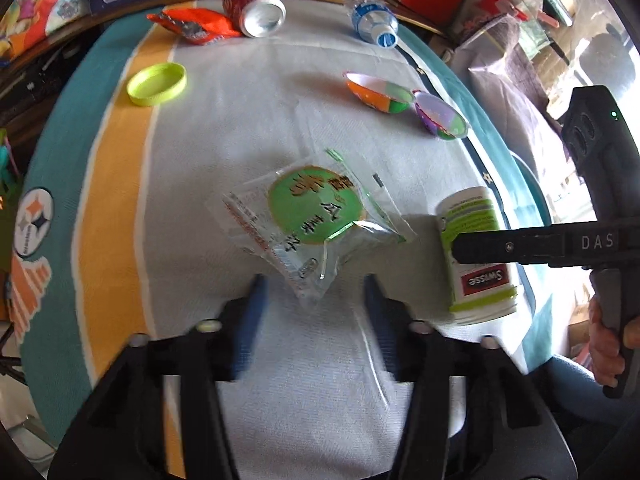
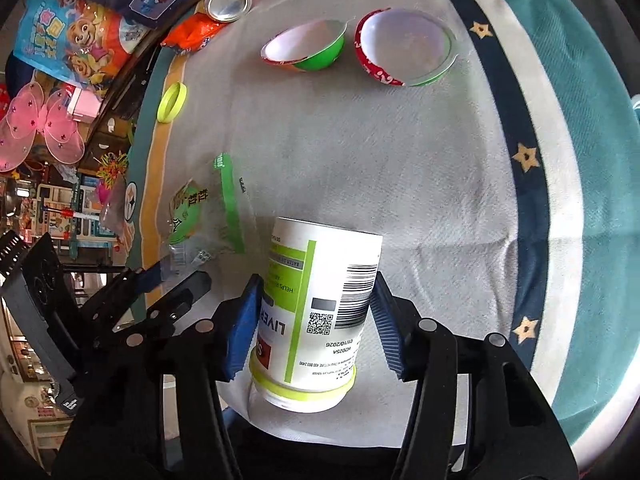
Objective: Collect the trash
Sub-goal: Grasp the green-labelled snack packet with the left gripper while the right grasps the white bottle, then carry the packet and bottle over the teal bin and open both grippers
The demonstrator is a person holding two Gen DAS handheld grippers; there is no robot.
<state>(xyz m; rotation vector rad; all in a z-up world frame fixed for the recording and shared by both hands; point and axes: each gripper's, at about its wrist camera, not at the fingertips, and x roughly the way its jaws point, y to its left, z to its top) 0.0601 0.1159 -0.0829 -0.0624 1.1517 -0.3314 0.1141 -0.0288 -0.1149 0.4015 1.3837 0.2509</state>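
A clear wrapper with a green round label [image 1: 316, 220] lies on the white cloth, also in the right wrist view [image 2: 192, 216]. My left gripper [image 1: 314, 292] is open, its blue pads either side of the wrapper's near corner. A white and green Swisse bottle [image 2: 316, 312] stands upside down near the table's front right; it also shows in the left wrist view [image 1: 476, 256]. My right gripper [image 2: 316, 320] has its pads around the bottle; the left pad touches it, a thin gap shows at the right pad.
A crushed red can [image 1: 256, 10], an orange wrapper [image 1: 192, 24], a plastic water bottle [image 1: 372, 20], a lime lid [image 1: 157, 84] and two coloured half-shell cups [image 1: 380, 94] [image 1: 440, 116] lie farther back. Toys and boxes crowd the table's far edge.
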